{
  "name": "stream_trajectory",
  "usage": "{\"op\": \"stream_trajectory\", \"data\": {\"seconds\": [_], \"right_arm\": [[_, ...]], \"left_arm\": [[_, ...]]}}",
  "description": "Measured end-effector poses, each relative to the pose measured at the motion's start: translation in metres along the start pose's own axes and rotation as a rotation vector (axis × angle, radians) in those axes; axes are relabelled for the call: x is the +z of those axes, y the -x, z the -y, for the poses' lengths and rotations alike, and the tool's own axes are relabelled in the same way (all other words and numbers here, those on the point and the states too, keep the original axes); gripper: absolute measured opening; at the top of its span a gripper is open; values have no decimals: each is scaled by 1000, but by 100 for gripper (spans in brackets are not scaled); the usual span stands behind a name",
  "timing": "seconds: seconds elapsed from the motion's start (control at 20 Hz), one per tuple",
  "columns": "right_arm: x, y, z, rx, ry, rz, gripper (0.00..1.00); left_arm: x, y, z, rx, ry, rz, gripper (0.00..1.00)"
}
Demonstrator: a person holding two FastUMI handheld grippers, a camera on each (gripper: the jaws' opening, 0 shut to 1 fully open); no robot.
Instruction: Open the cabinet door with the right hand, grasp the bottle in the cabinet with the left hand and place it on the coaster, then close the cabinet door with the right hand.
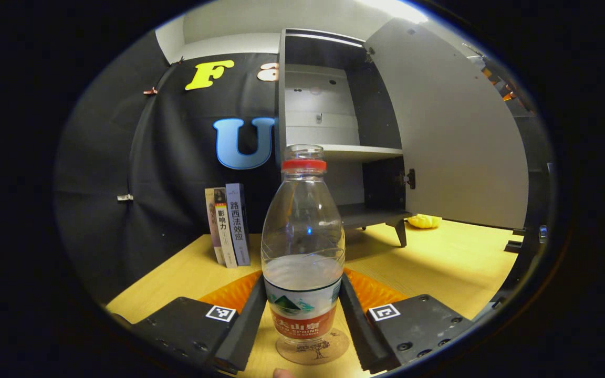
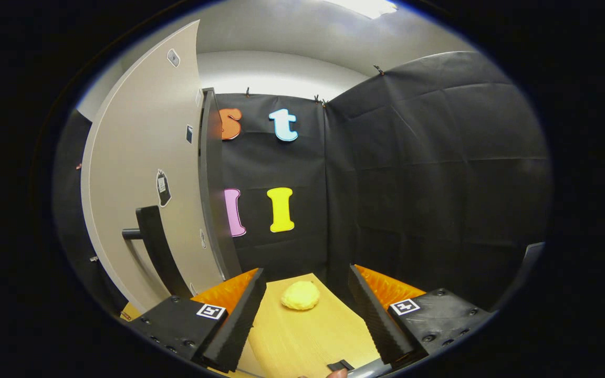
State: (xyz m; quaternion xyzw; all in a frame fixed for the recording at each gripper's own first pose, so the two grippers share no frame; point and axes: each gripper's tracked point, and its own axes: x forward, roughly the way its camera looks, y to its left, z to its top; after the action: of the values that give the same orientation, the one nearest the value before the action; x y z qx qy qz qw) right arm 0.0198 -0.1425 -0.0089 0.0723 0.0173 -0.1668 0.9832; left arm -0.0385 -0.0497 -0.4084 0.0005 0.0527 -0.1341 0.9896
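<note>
Bottle (image 1: 303,247) upright on coaster (image 1: 313,353); left tongs (image 1: 302,315) seemingly touching it.

The bottle (image 1: 303,247), standing on the coaster (image 1: 313,350) at the near edge of the bench (image 1: 439,262), carries a label with white Chinese characters over small Latin letters ending in "SPRING". Near the bench's far left edge, the book (image 1: 237,224) spines read 路西法效应 and 影响力. The stickers (image 2: 163,187) on the cabinet door (image 2: 139,173) are too small to read.

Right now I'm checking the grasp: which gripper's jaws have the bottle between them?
The left gripper: the bottle stands between its jaws, on the coaster. The right gripper is open, on nothing.
</note>
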Motion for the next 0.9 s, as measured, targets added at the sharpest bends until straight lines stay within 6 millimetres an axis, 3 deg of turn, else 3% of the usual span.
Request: {"op": "stream_trajectory", "data": {"seconds": [0.2,0.6,0.9], "right_arm": [[1,3,-4,8,22,4,97],[-7,1,-4,16,17,-11,98],[-11,3,0,30,7,-15,98]], "left_arm": [[-13,0,3,2,27,-8,77],[-19,-2,7,5,54,-39,80],[-19,4,13,-8,76,-76,95]]}}
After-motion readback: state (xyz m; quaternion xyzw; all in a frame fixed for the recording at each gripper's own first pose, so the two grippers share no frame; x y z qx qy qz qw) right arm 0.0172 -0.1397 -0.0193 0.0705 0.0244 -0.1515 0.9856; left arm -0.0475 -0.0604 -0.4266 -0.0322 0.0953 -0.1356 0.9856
